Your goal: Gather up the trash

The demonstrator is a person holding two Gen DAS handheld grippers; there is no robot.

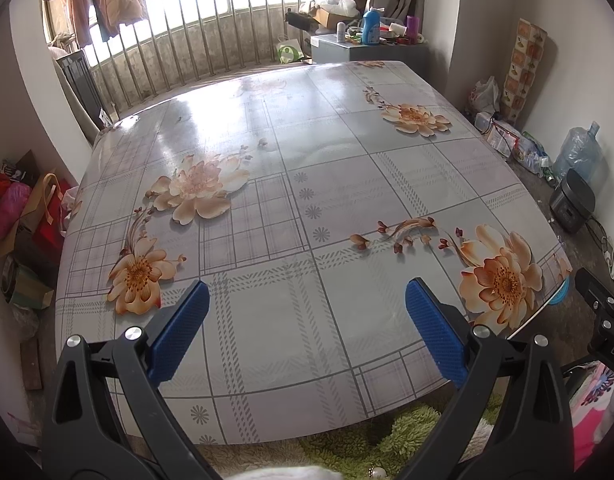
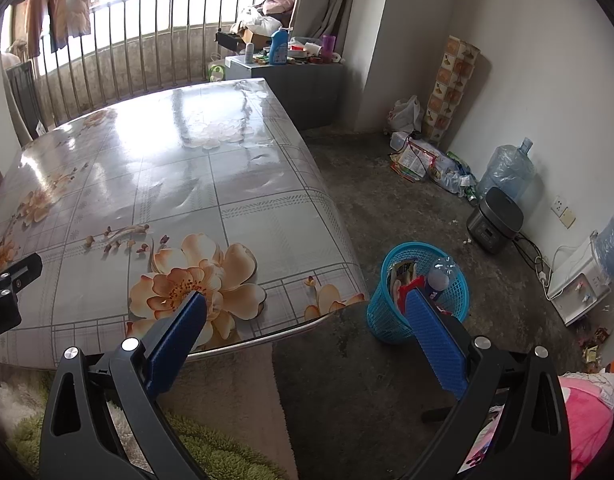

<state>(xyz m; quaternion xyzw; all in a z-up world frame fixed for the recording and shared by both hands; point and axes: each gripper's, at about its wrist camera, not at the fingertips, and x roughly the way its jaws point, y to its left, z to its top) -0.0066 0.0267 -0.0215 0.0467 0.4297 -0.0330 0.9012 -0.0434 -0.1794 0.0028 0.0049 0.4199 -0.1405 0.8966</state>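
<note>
Left wrist view: left tongs (image 1: 307,300), jaws spread wide, nothing between them, held above the near edge of the table (image 1: 267,152). The table's flowered plastic cover shows no loose item on it in this view.

Right wrist view: right tongs (image 2: 307,312), jaws likewise spread wide and empty, held over the table's near right corner and the floor (image 2: 387,208) beside it. Its right blue pad lines up with the basket in the picture; contact cannot be judged.

Blue mesh basket (image 2: 417,300): stands on the floor just off the table's near right corner. Contents: a clear plastic bottle (image 2: 441,274), printed wrappers (image 2: 403,274) and a red piece. Judged: the trash from the table is already in it.

Further litter (image 2: 427,164): packets and bags against the wall, well apart from the table; small scraps on the floor near the white appliance (image 2: 579,284). Whether these belong to the task cannot be told.

Risks, judged:
- Basket is light and tall; a nudge from the right tongs would tip it and spill the bottle.
- Glossy cover is slippery; a flat wrapper would slide rather than lift.
- Cables by the wall could snag a reach toward the scraps.
</note>
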